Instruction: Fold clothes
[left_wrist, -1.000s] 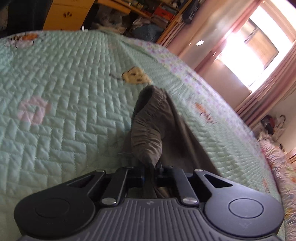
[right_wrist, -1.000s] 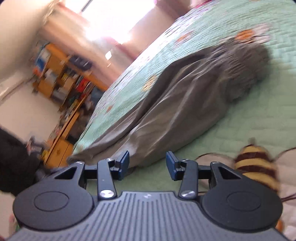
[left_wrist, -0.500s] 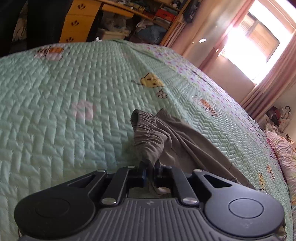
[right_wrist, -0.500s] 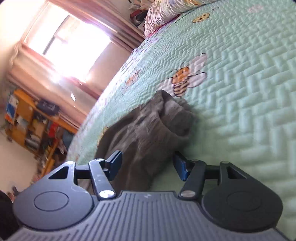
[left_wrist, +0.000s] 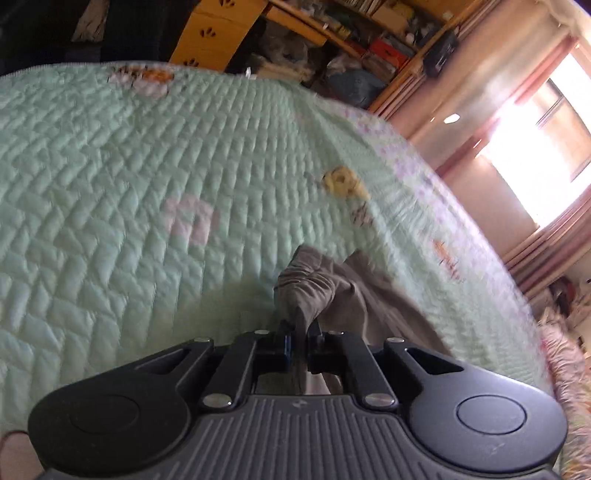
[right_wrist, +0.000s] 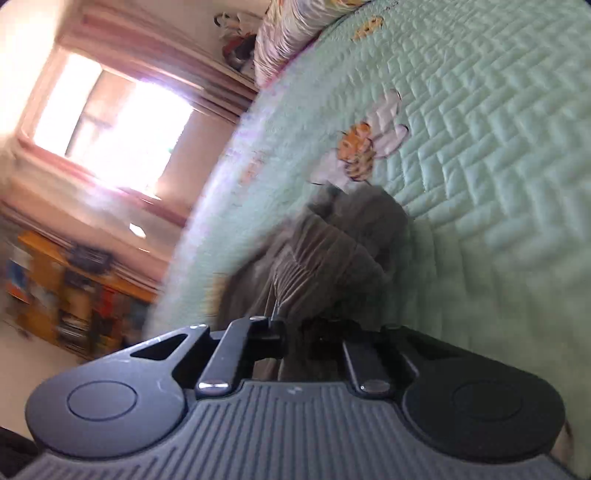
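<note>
A pair of grey-brown trousers (left_wrist: 332, 295) lies bunched on the pale green quilted bedspread (left_wrist: 110, 184), and both grippers have hold of it. In the left wrist view the left gripper (left_wrist: 300, 343) sits at the bottom centre of the frame, its jaws pinched tight on a fold of the gathered waistband, which stands up in a small peak just above the fingertips; the rest of the cloth trails off toward the lower right. A yellow patch (left_wrist: 345, 182) is stitched into the bedspread above it, and a wooden cabinet (left_wrist: 218, 33) and cluttered shelves fill the top of the frame, with a bright window (left_wrist: 535, 147) at the right.

In the right wrist view the right gripper (right_wrist: 295, 336) has just snapped closed, its jaws now clamped on the ribbed waistband of the trousers (right_wrist: 325, 258) in the middle of the frame. A stitched bee (right_wrist: 360, 147) lies on the bedspread (right_wrist: 498, 147) just above the cloth, and a flowered pillow (right_wrist: 291, 33) sits near the top.
</note>
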